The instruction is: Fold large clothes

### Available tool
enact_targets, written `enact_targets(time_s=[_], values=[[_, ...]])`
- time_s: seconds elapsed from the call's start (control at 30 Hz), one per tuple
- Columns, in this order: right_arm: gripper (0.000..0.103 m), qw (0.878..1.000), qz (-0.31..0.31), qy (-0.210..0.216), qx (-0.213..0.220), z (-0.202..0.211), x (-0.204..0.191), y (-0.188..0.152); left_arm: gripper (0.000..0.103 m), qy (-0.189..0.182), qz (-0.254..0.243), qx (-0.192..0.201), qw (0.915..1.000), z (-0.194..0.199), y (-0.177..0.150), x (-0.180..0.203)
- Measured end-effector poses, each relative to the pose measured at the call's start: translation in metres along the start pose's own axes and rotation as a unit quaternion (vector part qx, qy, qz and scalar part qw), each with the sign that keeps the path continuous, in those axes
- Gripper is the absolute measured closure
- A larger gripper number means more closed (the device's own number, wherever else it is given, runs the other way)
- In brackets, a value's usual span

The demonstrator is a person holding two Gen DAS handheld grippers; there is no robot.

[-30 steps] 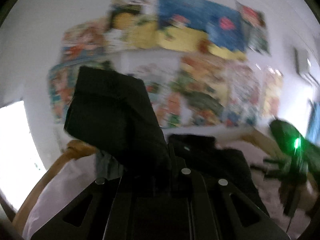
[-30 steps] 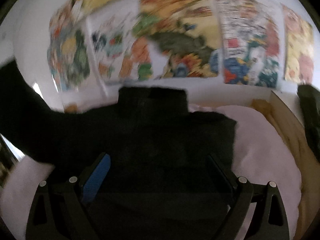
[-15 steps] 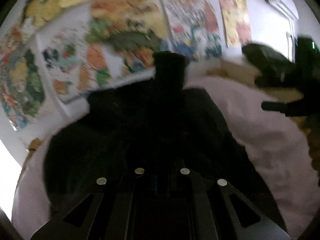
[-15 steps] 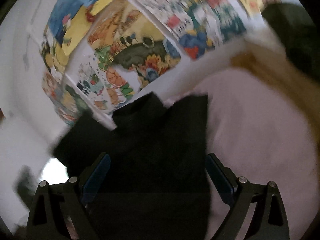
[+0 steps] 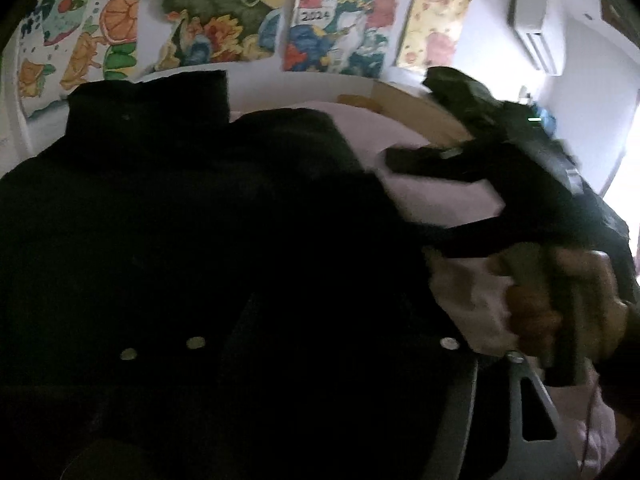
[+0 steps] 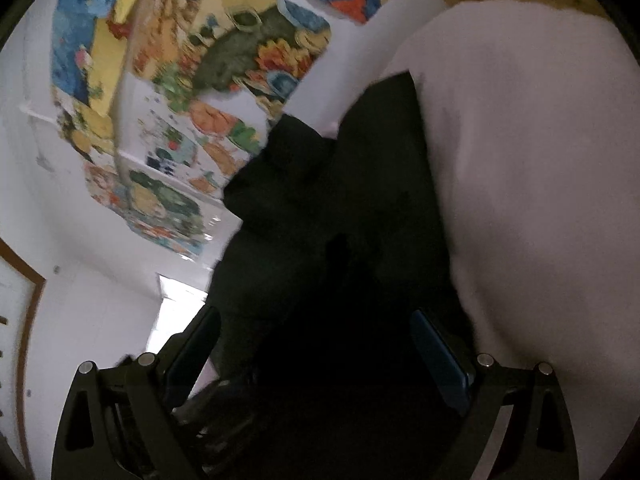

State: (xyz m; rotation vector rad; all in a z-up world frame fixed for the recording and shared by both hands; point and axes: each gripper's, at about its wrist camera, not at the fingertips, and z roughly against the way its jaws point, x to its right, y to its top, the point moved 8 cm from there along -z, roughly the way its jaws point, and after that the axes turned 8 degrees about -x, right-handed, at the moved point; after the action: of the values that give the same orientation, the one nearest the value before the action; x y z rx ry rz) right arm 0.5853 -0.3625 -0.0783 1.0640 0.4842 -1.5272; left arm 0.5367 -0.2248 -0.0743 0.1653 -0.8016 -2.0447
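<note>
Left wrist view: black garment fills most of the frame, spread on the pale pink bed, collar end toward the wall. Left tool is dark against the cloth; its jaws have just been opening and now stand apart, rivets widely spaced. Cloth lies between and under them, but pads pressing on it are not visible (too dark to be sure). At right, the right tool is seen from outside, jaws apart over the bed, gripped by a hand. Posters cover the wall behind; an air conditioner sits high at right.

Right wrist view: frame is rolled. Right tool has its blue pads wide apart, the garment lying between them without either pad pressing it. Bed to the right, posters upper left.
</note>
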Motion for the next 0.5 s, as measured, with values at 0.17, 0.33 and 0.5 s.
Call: enact_targets(time_s=[0.17,0.33,0.5], values=[[0.068,0.998,0.016,-0.061,-0.007,-0.018,0.002,-0.004,0.039,-0.003,0.032,-0.004,0.9995,0.024,-0.013,-0.005],[0.094,0.986,0.077,-0.149,0.016,-0.016,-0.006,-0.004,0.039,0.066,0.131,0.008,0.9892,0.065,-0.020,-0.073],[0.096,0.959,0.143,-0.238,0.055,-0.005,-0.021,0.006,0.038,0.107,0.267,0.047,0.9566,0.109,-0.041,-0.171]])
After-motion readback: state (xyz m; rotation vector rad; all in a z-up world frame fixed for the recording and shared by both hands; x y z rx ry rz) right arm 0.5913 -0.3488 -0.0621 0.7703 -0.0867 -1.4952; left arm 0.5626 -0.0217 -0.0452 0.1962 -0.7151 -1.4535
